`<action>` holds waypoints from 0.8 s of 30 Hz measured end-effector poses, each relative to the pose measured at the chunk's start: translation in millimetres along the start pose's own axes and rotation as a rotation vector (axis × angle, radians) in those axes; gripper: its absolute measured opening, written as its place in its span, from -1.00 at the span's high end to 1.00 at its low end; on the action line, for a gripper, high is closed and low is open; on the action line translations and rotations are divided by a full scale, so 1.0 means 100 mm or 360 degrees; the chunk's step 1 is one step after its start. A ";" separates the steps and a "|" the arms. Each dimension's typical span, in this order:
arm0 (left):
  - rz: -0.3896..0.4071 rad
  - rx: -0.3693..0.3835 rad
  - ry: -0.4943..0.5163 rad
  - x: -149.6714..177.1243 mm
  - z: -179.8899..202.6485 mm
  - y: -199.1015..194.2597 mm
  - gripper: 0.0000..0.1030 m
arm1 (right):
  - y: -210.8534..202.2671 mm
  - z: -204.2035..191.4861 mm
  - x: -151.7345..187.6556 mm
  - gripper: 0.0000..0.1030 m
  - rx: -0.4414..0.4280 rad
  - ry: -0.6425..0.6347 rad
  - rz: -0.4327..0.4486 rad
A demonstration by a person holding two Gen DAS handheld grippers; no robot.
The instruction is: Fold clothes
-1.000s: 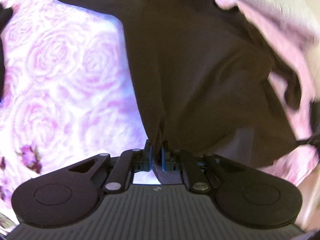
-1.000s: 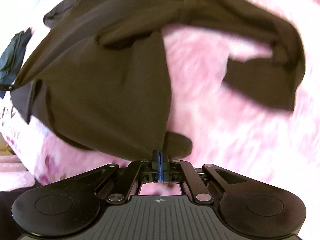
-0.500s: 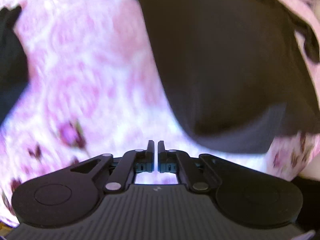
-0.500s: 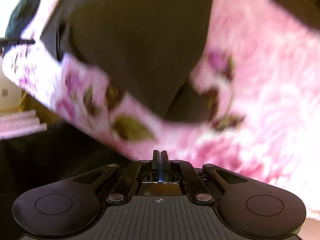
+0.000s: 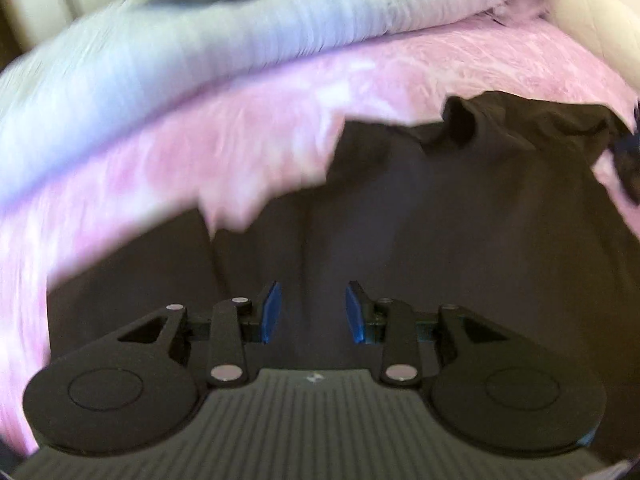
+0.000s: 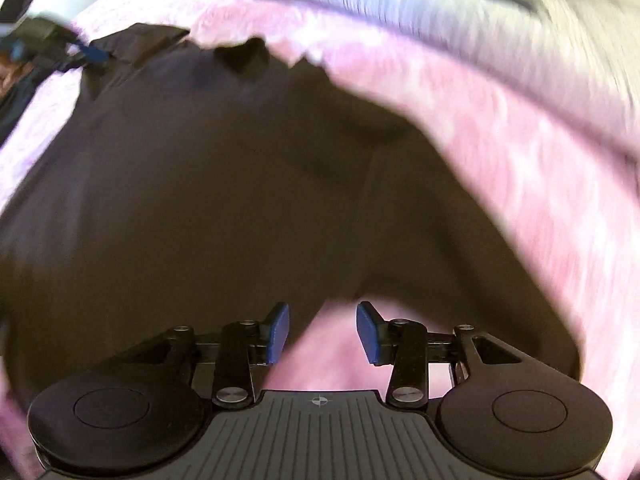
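One dark garment (image 5: 460, 216) lay spread on pink blanket (image 5: 168, 152), directly ahead of and under both my grippers. Its bulk ran away from jaws toward far collar-like bump. My left gripper (image 5: 312, 308) hung over cloth middle, jaws opening, nothing pinched between blue pads (image 5: 270, 312). My right gripper (image 6: 322, 330) sat at near hem, jaws opening, hem edge just ahead, bare blanket showing between pads. Right looked nearer to free edge, I judged. Pale folded bedding (image 6: 400, 4) lay beyond.
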State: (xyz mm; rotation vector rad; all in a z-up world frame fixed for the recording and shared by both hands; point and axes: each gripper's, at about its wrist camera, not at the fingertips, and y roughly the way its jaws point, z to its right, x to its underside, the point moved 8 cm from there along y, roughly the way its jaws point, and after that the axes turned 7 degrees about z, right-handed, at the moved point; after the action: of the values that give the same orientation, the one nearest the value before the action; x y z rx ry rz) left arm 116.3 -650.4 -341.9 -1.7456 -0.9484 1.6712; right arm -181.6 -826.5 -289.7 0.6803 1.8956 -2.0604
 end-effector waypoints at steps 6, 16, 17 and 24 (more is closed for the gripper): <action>-0.0063 0.0178 0.0245 -0.25 -0.17 0.73 0.26 | 0.48 0.50 -0.67 0.12 0.0026 -0.0087 0.0108; 0.0029 -0.0004 -0.0267 -0.16 -0.84 0.73 0.91 | 1.12 0.85 -1.16 0.09 0.0003 -0.0072 0.0132; 0.0000 -0.0012 -0.0298 -0.09 -0.87 0.76 0.90 | 1.16 0.90 -1.16 0.09 0.0004 -0.0020 0.0130; -0.0041 -0.0043 -0.0353 0.00 -0.87 0.91 0.86 | 1.23 1.01 -1.05 0.18 -0.0017 0.0034 0.0081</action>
State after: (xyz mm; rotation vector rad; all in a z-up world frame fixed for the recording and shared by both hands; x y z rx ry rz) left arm 213.7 -698.4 -405.6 -1.5808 -1.0909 1.8717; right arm -47.8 -953.0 -339.5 0.7430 1.8797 -2.0186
